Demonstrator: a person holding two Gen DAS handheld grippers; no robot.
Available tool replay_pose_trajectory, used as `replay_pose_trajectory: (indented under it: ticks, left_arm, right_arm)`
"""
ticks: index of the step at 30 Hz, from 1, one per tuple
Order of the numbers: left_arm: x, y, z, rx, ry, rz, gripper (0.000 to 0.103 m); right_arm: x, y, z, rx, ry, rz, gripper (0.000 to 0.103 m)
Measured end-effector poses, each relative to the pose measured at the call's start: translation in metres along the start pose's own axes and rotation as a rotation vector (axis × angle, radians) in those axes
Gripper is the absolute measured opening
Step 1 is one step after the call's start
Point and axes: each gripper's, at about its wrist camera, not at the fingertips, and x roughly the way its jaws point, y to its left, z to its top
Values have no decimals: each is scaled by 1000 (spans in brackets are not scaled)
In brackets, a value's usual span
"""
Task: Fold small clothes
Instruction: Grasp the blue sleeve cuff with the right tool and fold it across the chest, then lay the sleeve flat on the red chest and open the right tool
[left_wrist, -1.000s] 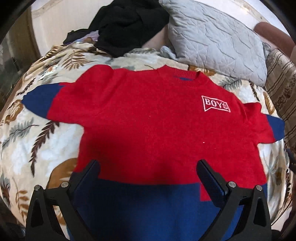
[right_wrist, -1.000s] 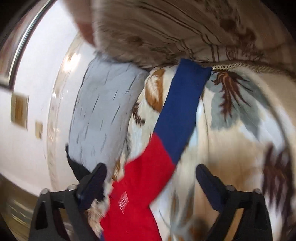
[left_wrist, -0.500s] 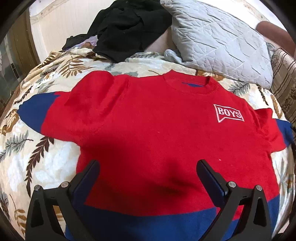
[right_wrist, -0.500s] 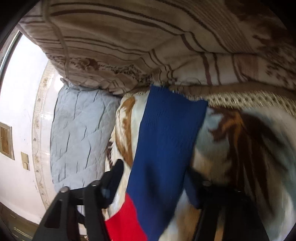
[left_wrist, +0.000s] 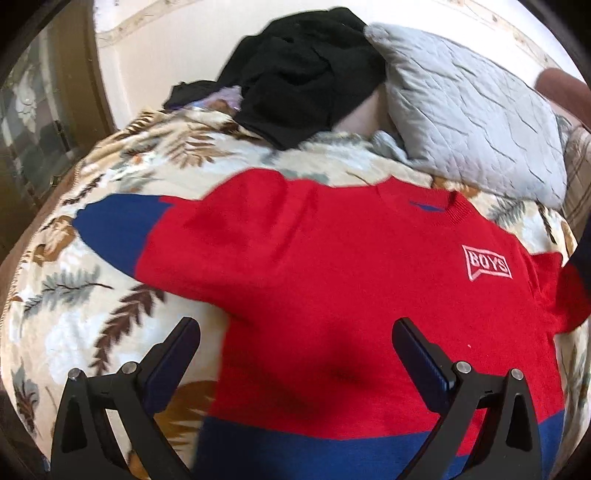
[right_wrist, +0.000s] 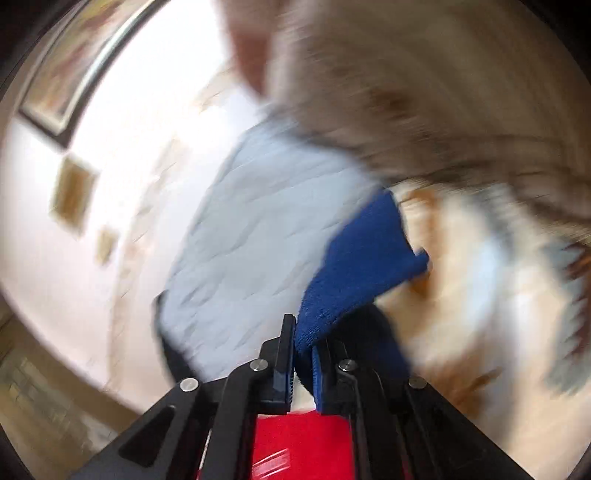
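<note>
Right gripper (right_wrist: 303, 350) clenched on the sweater's blue cuff (right_wrist: 354, 273)

Left gripper (left_wrist: 295, 354) hangs released above the red sweater (left_wrist: 351, 277), whose chest lies between its 2 spread jaws.

Ahead of your left gripper (left_wrist: 295, 354), whose fingers stand wide apart, the red sweater (left_wrist: 351, 266) lies flat across the bed (left_wrist: 74, 295) with nothing on top of it, so you have a clear pass over it. Beyond the collar the way is closed by a black heap of clothes (left_wrist: 303, 74) and a grey quilted pillow (left_wrist: 472, 110). On your right, a striped brown pillow (right_wrist: 424, 92) crowds the bed's edge, just beside the blue sleeve (right_wrist: 354, 266).
</note>
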Motion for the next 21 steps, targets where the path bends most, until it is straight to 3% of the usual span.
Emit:
replay_pose_trajectory:
  ticks: [4,9,16,18,19,20,21]
  left_arm:
    - [-7,23,6,-41,-31,36,103]
    - [-12,54,11,-83,-62,98,103]
    - [-10,93,12,-162,-43,140,103]
    - [-9,98,13,-176,-45,146,103]
    - [-9,100,13,-179,-45,148,103]
    - [-10,101,13,-183,-46,149,103]
    - [-10,102,13,-185,-46,149,103]
  right_arm:
    - [34,54,-50,-31,127,105,9]
    - [97,106,-150,-54,322,162,9]
    - [172,133,-272,-40,542,144,14]
    - [179,135,-288,-42,601,150,24]
    - [179,139,-300,-48,648,159,51]
    - [177,142,-304,-52,682,162,86]
    - [173,145,-305,-53,695,166,90]
